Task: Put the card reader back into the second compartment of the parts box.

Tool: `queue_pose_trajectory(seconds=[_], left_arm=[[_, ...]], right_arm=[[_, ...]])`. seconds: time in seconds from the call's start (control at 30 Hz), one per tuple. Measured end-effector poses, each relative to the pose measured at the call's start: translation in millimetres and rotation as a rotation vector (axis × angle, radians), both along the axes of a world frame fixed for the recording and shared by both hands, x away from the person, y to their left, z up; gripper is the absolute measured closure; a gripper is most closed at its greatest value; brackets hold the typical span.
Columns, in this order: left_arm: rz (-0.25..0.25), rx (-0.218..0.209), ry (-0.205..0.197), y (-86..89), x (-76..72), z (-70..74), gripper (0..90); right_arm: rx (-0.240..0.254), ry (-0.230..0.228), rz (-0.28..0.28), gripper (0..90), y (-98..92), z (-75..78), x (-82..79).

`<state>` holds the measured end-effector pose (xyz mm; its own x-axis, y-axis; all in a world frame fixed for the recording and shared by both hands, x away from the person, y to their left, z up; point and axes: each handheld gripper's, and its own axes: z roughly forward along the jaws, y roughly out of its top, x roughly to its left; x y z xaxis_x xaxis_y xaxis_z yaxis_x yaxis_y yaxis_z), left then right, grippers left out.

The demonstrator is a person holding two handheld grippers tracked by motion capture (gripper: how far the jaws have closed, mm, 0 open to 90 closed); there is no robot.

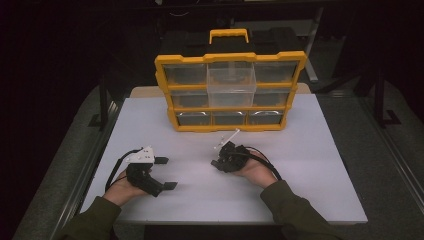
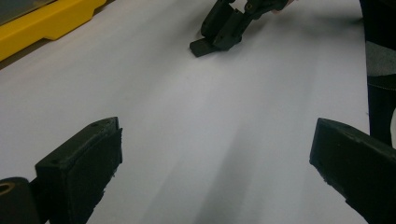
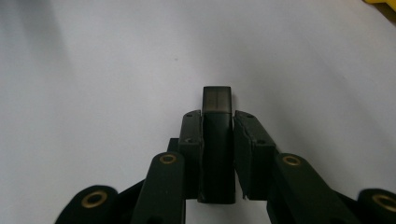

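Observation:
A small dark rectangular block [image 3: 217, 99] sticks out past the tips of my right gripper [image 3: 217, 122], whose pads are shut on its two sides. In the high view that gripper [image 1: 218, 163] lies low over the middle of the white table [image 1: 310, 165], held by the right hand. The left gripper view has it [image 2: 219, 35] farther off, with the block [image 2: 201, 47] touching the tabletop. My left gripper [image 1: 166, 173] rests near the table's front left. Its jaws stand wide apart [image 2: 215, 158] with only bare table between them.
A yellow organiser [image 1: 230, 127] with clear drawers stands upright at the back of the table. Its upper middle drawer [image 1: 231, 85] is pulled out toward me. A metal rail [image 1: 92, 165] runs along the table's left side. Dark surroundings beyond.

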<state>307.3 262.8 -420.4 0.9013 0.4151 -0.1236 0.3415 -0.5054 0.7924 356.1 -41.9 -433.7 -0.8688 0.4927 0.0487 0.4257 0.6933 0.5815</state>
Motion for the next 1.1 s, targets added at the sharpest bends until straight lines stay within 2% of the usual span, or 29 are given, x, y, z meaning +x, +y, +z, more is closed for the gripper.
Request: queue_pose_trajectory(seconds=[0.37, 0.53, 1.1], left_arm=[[0.002, -0.003, -0.001, 0.4, 0.2, 0.2, 1.9], [0.001, -0.002, -0.001, 0.5, 0.2, 0.2, 1.9], [0.004, -0.003, 0.0, 0.8, 0.3, 0.3, 1.9]], right_arm=[[0.012, 0.004, 0.018, 72.2, -12.9, 12.0, -2.0], [0.011, 0.02, 0.006, 72.2, -21.4, 17.2, -2.4], [0.005, 0.027, 0.003, 72.2, -47.2, 35.0, -2.6]])
